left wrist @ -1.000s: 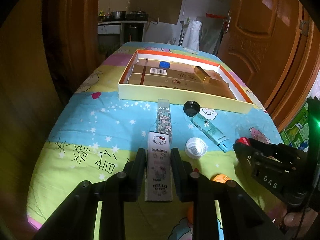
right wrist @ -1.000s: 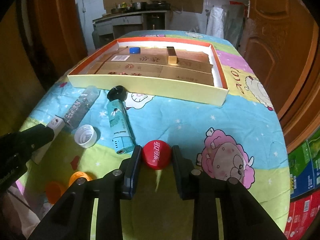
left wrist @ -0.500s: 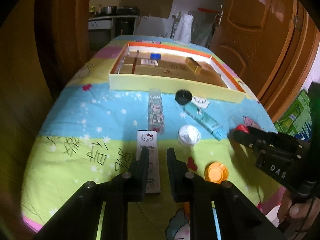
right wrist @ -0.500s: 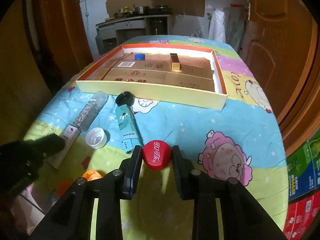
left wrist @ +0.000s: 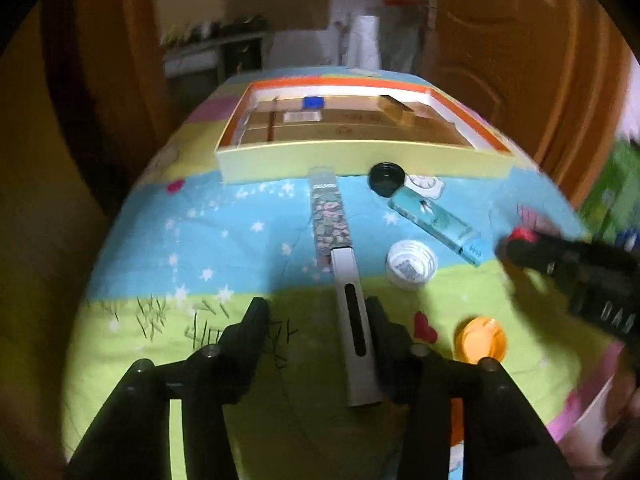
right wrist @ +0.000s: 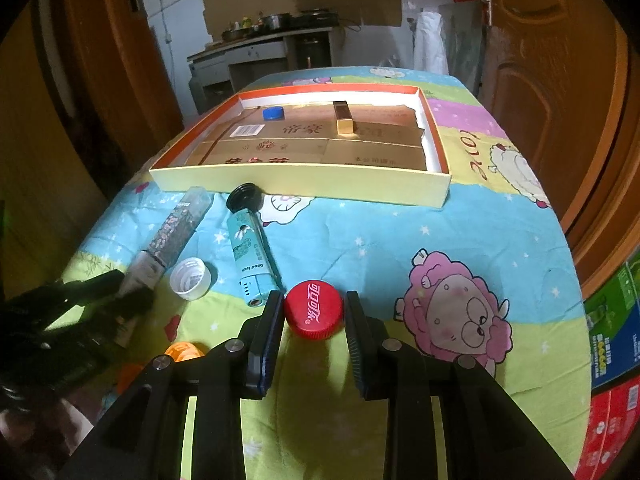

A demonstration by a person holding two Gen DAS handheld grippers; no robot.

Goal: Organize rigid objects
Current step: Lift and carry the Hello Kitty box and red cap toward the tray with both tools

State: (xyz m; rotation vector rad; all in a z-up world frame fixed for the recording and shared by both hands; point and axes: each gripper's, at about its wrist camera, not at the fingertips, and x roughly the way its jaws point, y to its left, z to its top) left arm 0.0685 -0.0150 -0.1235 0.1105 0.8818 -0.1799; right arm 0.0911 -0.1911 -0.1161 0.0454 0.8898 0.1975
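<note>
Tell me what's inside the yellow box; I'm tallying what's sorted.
Inside the yellow box: a blue cap and a gold bar on flattened cartons. Beneath those, hidden.

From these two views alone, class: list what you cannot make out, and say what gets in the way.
- Left view: whether the left tool grips the white case; motion blur.
- Left view: the right tool and red cap; smeared.
- Right view: orange caps; partly behind the tool.
- Right view: small print on the box cartons; too small.
</note>
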